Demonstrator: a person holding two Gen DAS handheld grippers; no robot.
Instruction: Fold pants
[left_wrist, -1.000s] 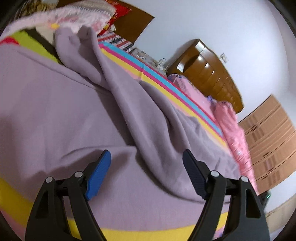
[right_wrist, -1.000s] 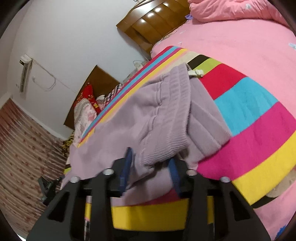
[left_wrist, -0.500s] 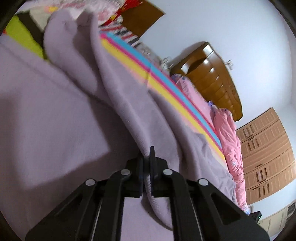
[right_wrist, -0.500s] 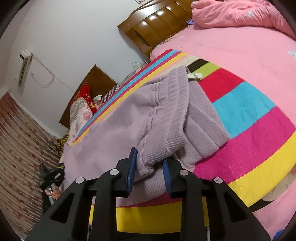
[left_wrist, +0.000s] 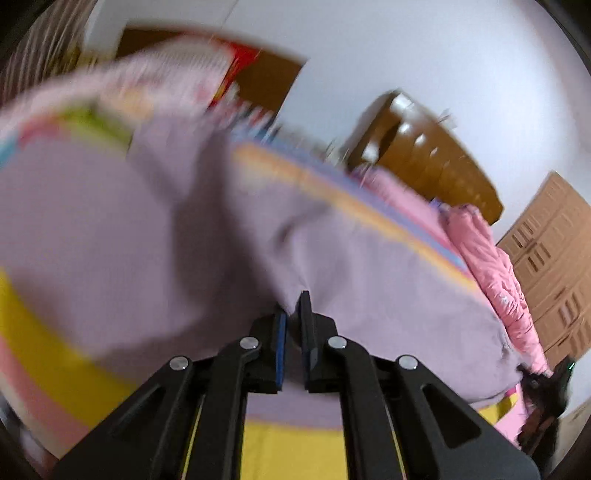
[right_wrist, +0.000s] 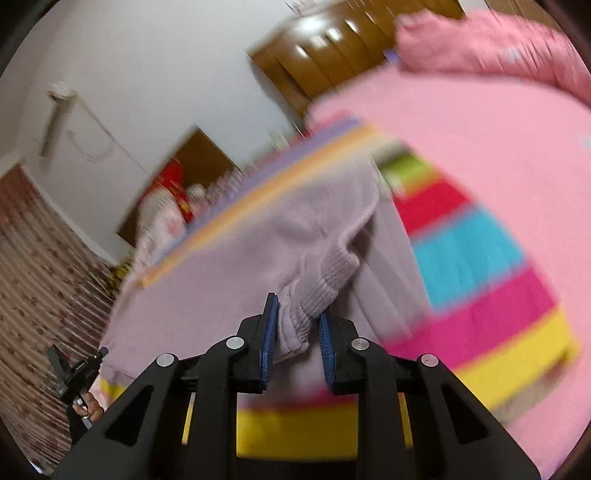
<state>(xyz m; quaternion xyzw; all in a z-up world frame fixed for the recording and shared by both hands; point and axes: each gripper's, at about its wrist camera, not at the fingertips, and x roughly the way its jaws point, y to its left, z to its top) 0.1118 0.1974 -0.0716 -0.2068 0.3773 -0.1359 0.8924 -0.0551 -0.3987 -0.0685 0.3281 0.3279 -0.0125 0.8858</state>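
The left gripper (left_wrist: 291, 314) is clamped on a fold of the lilac pants (left_wrist: 110, 229), which lie spread on the striped blanket (left_wrist: 295, 446). The right gripper (right_wrist: 295, 325) has just been closing and now pinches the ribbed waistband (right_wrist: 321, 280). Status: 2 grips secured; no fold visible yet; folding appears to remain.

Lilac pants (right_wrist: 258, 254) lie on a bed (right_wrist: 517, 192) with pink sheet and blanket (right_wrist: 465, 251) striped red, cyan, magenta, yellow.
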